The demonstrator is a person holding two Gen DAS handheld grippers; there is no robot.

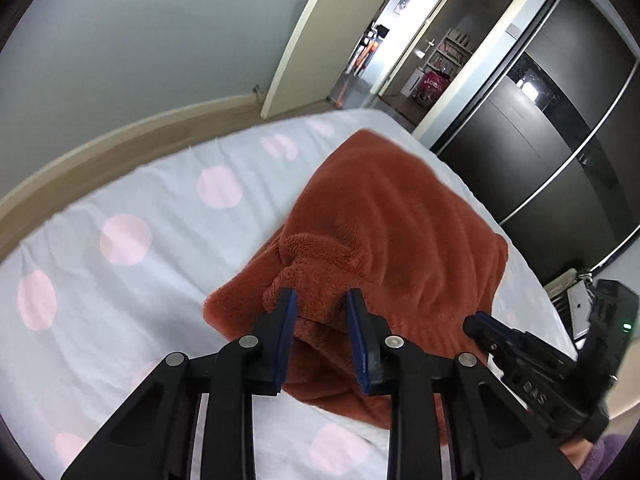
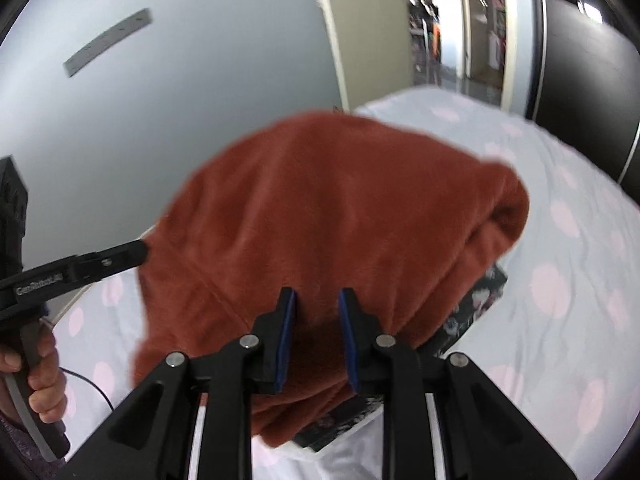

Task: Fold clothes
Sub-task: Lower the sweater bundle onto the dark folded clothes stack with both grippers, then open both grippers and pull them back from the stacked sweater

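Fleece garment, rust-red, lifted in mid-fold above a spotted bed sheet.
Left gripper clamps a bunched hem; right gripper pinches the fleece garment, raising it, probably to double it over; patterned cloth lies beneath, bed sheet around.

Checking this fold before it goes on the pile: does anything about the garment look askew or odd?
Yes. The rust fleece garment is bunched, not flat: a thick rolled lump sits at its near edge in the left wrist view, and it drapes over a dark patterned item that pokes out beneath it on the spotted bedsheet.
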